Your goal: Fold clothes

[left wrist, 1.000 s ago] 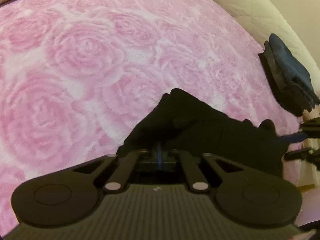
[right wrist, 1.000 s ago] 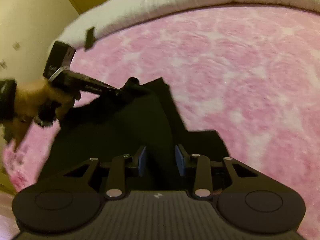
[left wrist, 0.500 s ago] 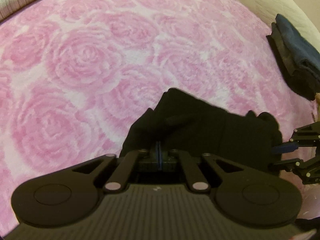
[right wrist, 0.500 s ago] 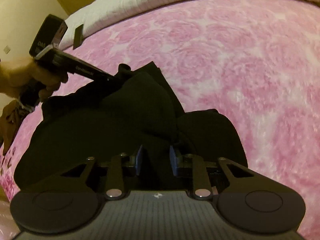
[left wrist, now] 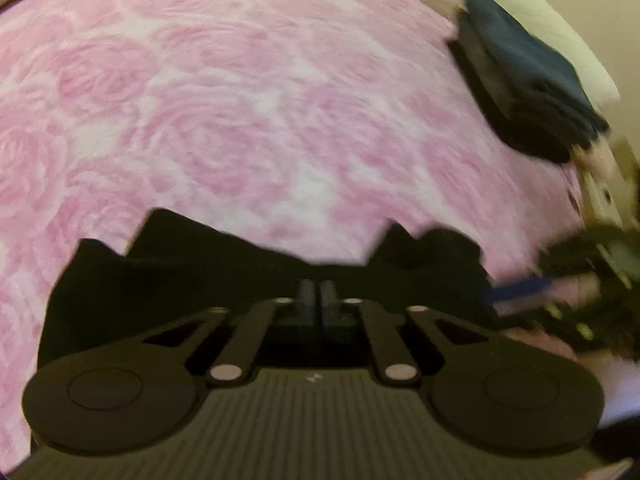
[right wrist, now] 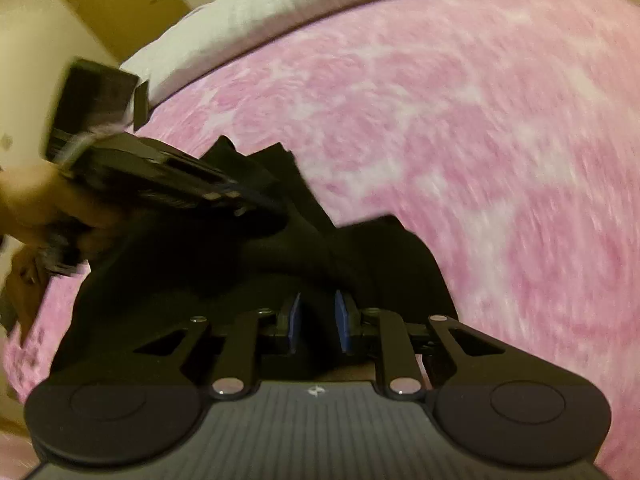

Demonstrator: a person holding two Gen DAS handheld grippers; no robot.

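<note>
Left tongs [left wrist: 313, 300] show first, in their own view. Their two blue fingers sit almost together, and black cloth [left wrist: 224, 276] lies right at their tips. They seem to pinch its edge, though the dark hides the bite. That cloth spreads out just ahead of these tongs on the pink rose blanket [left wrist: 240, 100]. Far ahead and off to the right rests a dark folded pile [left wrist: 528, 80] (maybe clothes that are done). At the right edge, the right tongs [left wrist: 520, 292] reach into the cloth too, but they are blurry.

Next comes the right view. Here the right tongs [right wrist: 317, 322] stand with a small gap, and the black cloth [right wrist: 360, 264] fills that gap, so they look to be holding a bunch of it. Up and to the left, the left tongs [right wrist: 256, 202] poke into the same cloth, held by a hand [right wrist: 36, 200]. Two grips on one cloth probably help lift and lay it flat for a fold.
</note>
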